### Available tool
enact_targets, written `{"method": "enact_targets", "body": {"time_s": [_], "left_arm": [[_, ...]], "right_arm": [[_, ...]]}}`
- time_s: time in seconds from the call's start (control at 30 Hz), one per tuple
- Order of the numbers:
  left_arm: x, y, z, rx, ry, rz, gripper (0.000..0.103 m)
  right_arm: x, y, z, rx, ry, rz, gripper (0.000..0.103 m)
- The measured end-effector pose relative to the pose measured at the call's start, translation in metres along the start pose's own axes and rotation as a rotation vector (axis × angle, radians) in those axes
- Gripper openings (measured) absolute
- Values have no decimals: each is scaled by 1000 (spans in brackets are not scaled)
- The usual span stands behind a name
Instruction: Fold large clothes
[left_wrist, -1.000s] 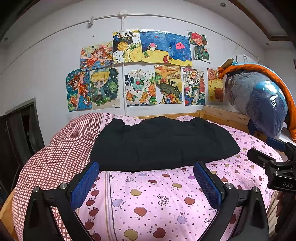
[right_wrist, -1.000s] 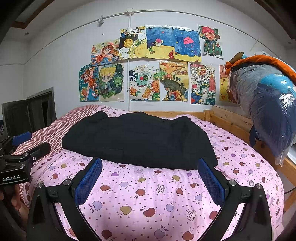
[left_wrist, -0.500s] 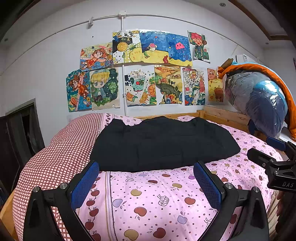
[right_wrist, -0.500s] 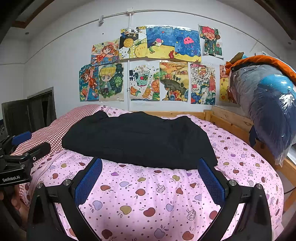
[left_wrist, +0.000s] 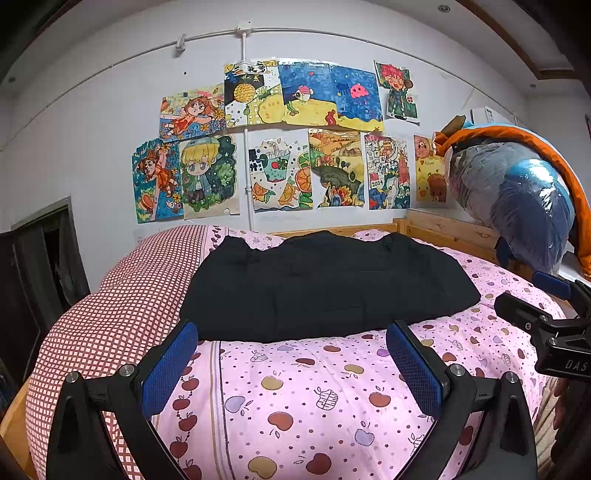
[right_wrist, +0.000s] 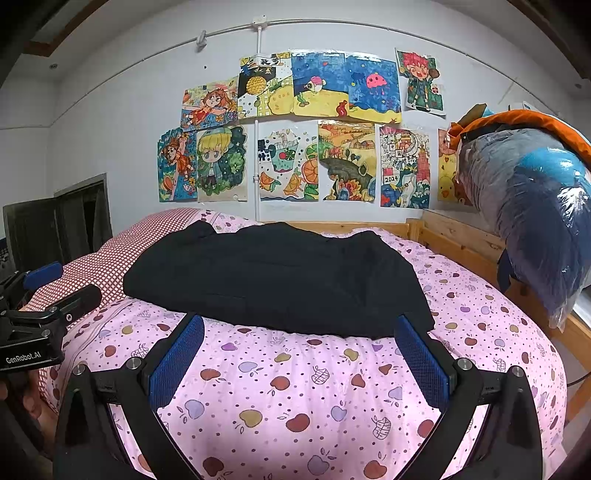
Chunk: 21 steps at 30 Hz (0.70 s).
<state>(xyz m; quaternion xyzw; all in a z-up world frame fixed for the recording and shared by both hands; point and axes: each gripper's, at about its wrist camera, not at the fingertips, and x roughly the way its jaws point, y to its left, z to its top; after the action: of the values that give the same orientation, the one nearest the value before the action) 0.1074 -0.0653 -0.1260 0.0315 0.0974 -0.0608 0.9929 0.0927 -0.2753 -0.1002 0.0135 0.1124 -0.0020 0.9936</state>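
only the right wrist view shows the black garment's (right_wrist: 277, 280) right corner unhidden.

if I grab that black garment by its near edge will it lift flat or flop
Probably flop: the black garment drapes over the quilt with soft folds. It looks layered, so likely bulky, with layers apt to slide apart. One pinch would probably let the rest sag.

A home bedroom. A wooden-framed bed (right_wrist: 458, 240) carries a pink fruit-print quilt (right_wrist: 314, 384). Children's colourful drawings (right_wrist: 306, 129) are taped across the white wall (right_wrist: 110, 122).
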Motion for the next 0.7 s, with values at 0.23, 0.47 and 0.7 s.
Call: {"method": "enact_targets", "body": {"time_s": [0.23, 0.47, 0.7], "left_arm": [[0, 0, 1, -6, 8, -7, 103], [0, 3, 3, -9, 15, -11, 103], [5, 7, 1, -19, 37, -41, 103]], "right_arm": [[0, 0, 0, -1, 1, 1, 101], [0, -1, 0, -1, 2, 1, 101], [0, -1, 0, 1, 1, 2, 101]]}}
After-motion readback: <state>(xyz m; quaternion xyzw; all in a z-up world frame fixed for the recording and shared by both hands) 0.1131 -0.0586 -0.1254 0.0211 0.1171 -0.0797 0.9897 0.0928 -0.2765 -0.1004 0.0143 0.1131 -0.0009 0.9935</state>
